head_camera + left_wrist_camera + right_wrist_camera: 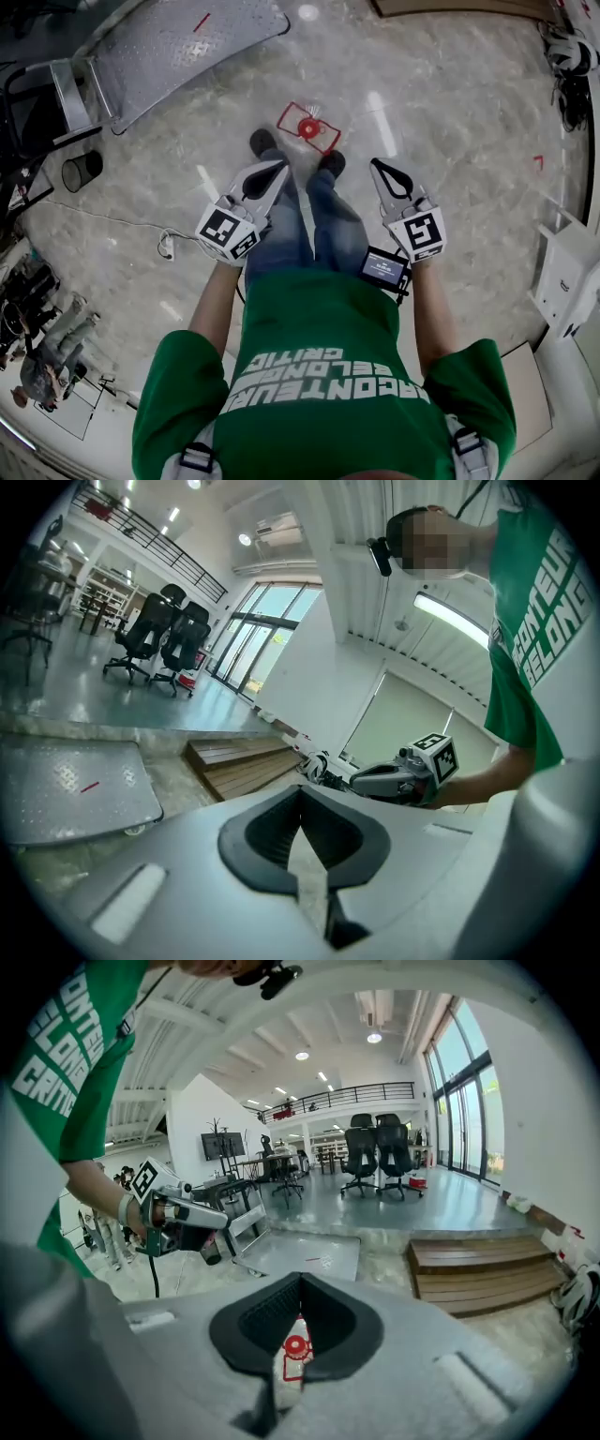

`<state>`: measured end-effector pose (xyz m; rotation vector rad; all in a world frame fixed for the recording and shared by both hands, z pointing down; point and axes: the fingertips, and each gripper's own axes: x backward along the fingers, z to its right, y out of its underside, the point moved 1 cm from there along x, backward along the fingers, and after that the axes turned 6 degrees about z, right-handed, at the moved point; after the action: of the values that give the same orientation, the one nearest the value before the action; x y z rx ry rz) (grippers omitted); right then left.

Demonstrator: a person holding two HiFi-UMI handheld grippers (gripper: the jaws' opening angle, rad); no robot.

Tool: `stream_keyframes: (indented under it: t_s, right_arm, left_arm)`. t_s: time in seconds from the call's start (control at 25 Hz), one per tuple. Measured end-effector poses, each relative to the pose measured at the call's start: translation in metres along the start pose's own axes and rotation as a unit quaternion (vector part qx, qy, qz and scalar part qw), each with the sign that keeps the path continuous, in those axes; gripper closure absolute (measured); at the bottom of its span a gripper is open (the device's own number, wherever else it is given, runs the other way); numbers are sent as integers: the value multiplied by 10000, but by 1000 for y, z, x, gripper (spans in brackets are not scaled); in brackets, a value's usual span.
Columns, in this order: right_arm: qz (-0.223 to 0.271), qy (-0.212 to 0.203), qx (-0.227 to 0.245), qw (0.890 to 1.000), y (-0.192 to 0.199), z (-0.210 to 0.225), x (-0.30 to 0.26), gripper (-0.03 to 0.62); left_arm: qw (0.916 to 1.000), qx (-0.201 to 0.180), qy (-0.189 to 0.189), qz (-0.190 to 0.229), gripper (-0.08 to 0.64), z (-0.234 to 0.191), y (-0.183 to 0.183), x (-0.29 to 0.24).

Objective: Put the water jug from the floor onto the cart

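The water jug (307,127) stands on the floor just ahead of the person's shoes, inside a red taped square, its red cap facing up. In the right gripper view the red cap (296,1346) shows through the slit below the jaws. The cart (187,42), a flat grey metal platform with a handle, lies at the upper left, and its platform (75,785) (300,1252) is in both gripper views. My left gripper (280,168) (300,791) and right gripper (375,164) (300,1279) hang at knee height on either side of the legs. Both are shut and hold nothing.
Wooden steps (478,1274) (244,761) lie beyond the jug. A black bin (82,171) and a loose cable (164,244) are on the floor at left. A white unit (567,277) stands at right. Office chairs (375,1157) stand farther off.
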<state>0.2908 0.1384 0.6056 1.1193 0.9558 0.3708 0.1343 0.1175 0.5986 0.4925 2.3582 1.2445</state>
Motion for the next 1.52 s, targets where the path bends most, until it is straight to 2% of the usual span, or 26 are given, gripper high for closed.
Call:
stream_keyframes:
  t_s: [0.16, 0.28, 0.44, 0.52, 0.72, 0.84, 0.96, 1.12, 1.24, 1.4, 1.52]
  right_arm:
    - [-178, 81, -243, 9995, 33, 8, -17, 600]
    - [-331, 348, -704, 9964, 73, 22, -35, 598]
    - [-624, 606, -1388, 9865, 139, 33, -68, 598]
    - [-819, 600, -1635, 9813, 174, 32, -87, 559]
    - [-1280, 806, -2275, 9619, 256, 21, -130, 474]
    - [-1616, 902, -2575, 9484, 298, 9, -148, 409]
    - [-1886, 1027, -2861, 9338, 331, 2, -160, 381]
    - [-2045, 1197, -3318, 9131, 362, -1, -171, 377]
    - [-2102, 1324, -3566, 9006, 375, -1, -177, 377]
    - [-2109, 1426, -3877, 8859, 386, -1, -177, 377]
    - [-2073, 1434, -4017, 8804, 388, -2, -180, 377]
  left_arm:
    - [9998, -54, 174, -78, 543, -15, 13, -13]
    - [9992, -81, 309, -241, 542, -39, 30, -28]
    - [9975, -102, 323, -628, 499, -84, 68, -50]
    - [9958, -78, 277, -869, 460, -106, 93, -61]
    - [9873, 110, 78, -1581, 364, -164, 162, -82]
    - [9792, 135, -49, -2026, 345, -192, 201, -91]
    - [9692, 138, -193, -2451, 344, -216, 236, -96]
    - [9534, 169, -362, -2992, 342, -243, 280, -97]
    - [9451, 234, -386, -3236, 342, -253, 302, -94]
    - [9389, 319, -402, -3403, 347, -255, 318, -93]
    - [9374, 291, -390, -3447, 350, -255, 323, -95]
